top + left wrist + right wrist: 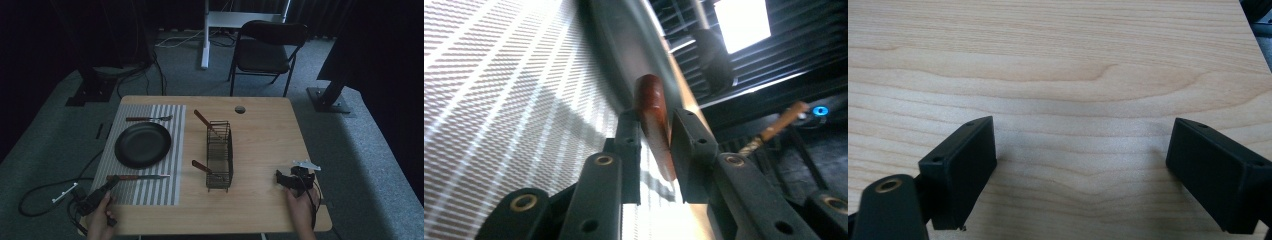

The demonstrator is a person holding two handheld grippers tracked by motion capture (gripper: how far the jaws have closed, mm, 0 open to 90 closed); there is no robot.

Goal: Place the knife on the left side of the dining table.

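Dim room, dark curtains, grey carpet; a folding chair [267, 47] stood beyond the wooden surface [265, 130]. On it lay a striped mat [172, 150] with a black plate [142, 144], a fork [148, 118] above the plate and a knife [137, 177] below it. A wire rack [219, 155] at centre held two more wooden-handled pieces.

Left tool [106, 188] sat at the mat's near left corner, jaws narrowed around the knife's red-brown handle [653, 117]. Whether they actually pinched it, I could not tell: the handle ran between the pads, blade end still flat on the mat. Left hand [101, 216] gripped the tool from below, tool angled up and rightward toward the handle end.

Right tool [290, 179] rested near the surface's right edge, jaws wide, nothing between them but bare wood [1078, 100]. Right hand [301, 206] came in from the bottom edge.

My guess: knife being placed or picked. To do it well, keep the handle centred between the pads and the blade parallel to the mat's stripes, clear of the plate rim.
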